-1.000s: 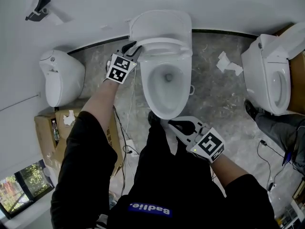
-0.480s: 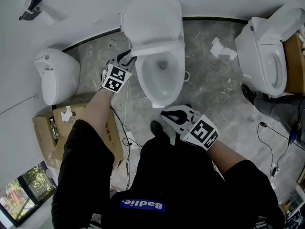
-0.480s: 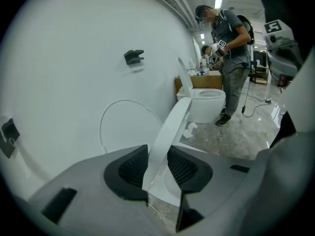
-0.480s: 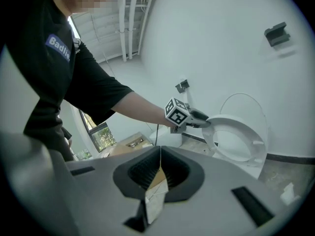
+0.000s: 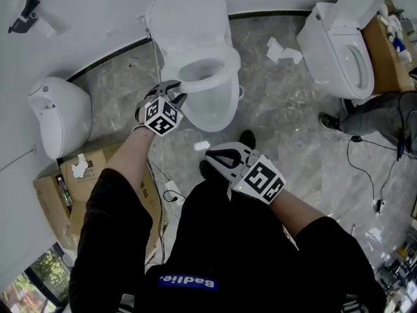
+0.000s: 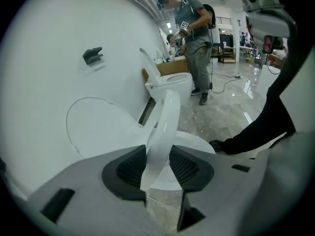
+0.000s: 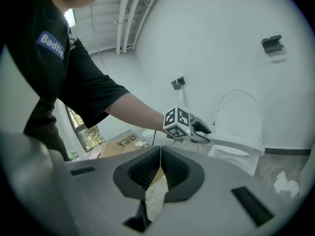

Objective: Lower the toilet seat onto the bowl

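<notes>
Item: white plastic toilet seat ring [image 6: 165, 127], recorded lying down over the white ceramic bowl [image 5: 210, 115], or all but down, at the far centre of the grey marbled floor [image 5: 280, 122]; the white lid [image 5: 189, 21] is left upright against the far wall. Holder: left gripper [image 6: 158, 168], stationed at the seat's left rim; its jaws are opening, the rim is still lodged between them, and the pads no longer appear to be pressed on it. Right gripper [image 7: 160, 171]: kept low and near, by the person's legs, jaws pressed together with nothing between them. Step in hand: release of the seat, the lowering itself being judged finished or nearly so. Next move, as judged: the jaws are to be spread clear of the rim and the left gripper drawn back to the left without the ring being lifted; full seating on the bowl is to be checked, since a slight gap cannot be ruled out. Change noted: a second ago the seat was held steeply raised, close to the lid, with the left gripper farther off beside the hinge; half a second ago it was roughly halfway down; the right gripper is unchanged.
</notes>
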Tool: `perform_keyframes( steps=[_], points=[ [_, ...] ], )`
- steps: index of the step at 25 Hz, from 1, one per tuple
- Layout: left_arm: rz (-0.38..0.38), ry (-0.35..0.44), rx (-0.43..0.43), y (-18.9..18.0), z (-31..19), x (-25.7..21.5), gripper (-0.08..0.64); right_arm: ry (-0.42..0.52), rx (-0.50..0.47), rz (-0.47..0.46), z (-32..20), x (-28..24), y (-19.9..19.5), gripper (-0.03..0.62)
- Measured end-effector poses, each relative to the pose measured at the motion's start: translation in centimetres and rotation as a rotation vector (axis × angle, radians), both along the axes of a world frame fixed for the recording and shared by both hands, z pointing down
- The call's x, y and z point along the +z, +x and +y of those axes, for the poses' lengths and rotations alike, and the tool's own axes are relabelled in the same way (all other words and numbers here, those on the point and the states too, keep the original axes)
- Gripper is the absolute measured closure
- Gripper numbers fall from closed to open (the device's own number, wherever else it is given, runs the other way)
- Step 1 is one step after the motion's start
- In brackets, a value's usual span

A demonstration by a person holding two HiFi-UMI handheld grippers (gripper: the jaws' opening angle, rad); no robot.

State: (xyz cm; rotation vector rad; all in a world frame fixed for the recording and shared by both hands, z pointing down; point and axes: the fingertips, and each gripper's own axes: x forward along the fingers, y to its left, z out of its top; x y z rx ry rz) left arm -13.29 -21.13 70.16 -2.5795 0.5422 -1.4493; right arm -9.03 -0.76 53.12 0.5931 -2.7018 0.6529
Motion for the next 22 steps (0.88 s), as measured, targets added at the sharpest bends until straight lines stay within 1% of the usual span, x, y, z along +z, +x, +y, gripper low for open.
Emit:
perform_keyframes(
  steps=[3,6,10,19,22],
  points=[
    [0.004,0.006,0.020,0.3,1.1,0.9,0.413,-0.018,0.049,0.000,1.5,0.6,-0.5,0.565],
    [-0.010,0.006,0.052,0.5,2.3,2.0,0.410,-0.047,0.062,0.016,3.2,1.0,-0.9,0.565],
    [-0.042,-0.004,0.081,0.5,4.2,3.7,0.405,-0.058,0.026,0.049,5.1,1.0,-1.1,0.565],
    [-0.128,-0.028,0.111,0.6,7.8,7.4,0.388,-0.107,-0.057,0.018,7.4,2.5,0.3,0.565],
    [-0.164,-0.023,0.138,0.8,8.8,8.6,0.384,-0.127,-0.074,0.014,7.9,3.4,1.0,0.565]
  ],
)
